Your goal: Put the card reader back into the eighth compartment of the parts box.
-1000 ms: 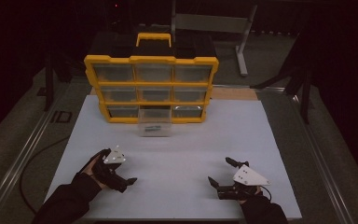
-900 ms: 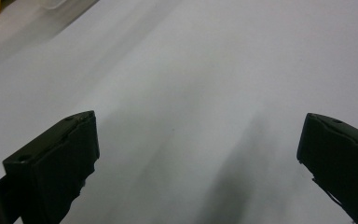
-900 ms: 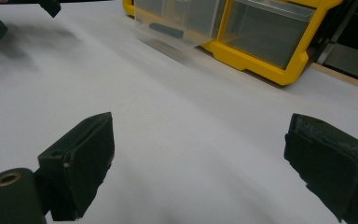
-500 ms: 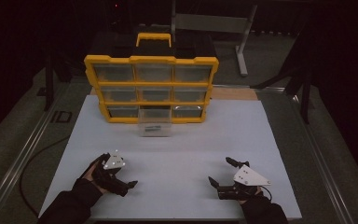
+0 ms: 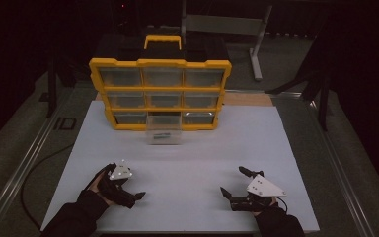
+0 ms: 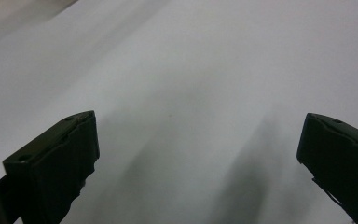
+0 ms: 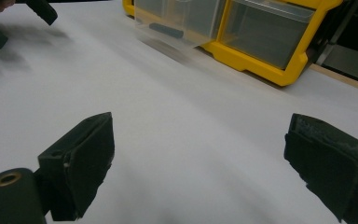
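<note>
Both tools rest low on the white table [image 5: 187, 163], jaws spread wide and empty — left gripper [image 5: 131, 190] and right gripper [image 5: 234, 182] well apart. The drawer [image 5: 164, 129] stands pulled out from the yellow cabinet [image 5: 160, 94], offering its contents — apparently one small dark part. Nothing lies between grippers and drawer.
</note>
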`<state>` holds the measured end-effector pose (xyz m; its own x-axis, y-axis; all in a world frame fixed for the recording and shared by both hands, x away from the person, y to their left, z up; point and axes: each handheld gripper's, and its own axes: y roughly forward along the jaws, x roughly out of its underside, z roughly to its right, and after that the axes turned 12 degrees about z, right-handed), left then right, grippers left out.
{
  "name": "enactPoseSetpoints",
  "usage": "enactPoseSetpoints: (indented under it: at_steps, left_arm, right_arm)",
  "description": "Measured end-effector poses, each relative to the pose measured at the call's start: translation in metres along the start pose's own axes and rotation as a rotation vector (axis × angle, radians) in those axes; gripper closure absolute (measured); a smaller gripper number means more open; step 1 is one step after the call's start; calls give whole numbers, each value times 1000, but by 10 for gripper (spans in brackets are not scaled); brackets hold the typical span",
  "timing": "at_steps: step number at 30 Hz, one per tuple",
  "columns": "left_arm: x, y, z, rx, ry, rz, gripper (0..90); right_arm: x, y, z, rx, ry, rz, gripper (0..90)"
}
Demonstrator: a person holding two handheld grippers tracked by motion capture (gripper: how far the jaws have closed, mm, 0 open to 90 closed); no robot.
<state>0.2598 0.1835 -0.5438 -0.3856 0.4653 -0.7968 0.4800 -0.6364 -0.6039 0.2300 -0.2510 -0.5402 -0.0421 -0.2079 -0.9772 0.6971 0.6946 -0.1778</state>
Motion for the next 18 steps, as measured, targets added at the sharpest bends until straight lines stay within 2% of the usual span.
enactPoseSetpoints:
  at_steps: [18]
  left_arm:
    - [0, -1, -2, 4, -4, 1, 2]
  right_arm:
    - [0, 0, 0, 0, 0, -2, 86]
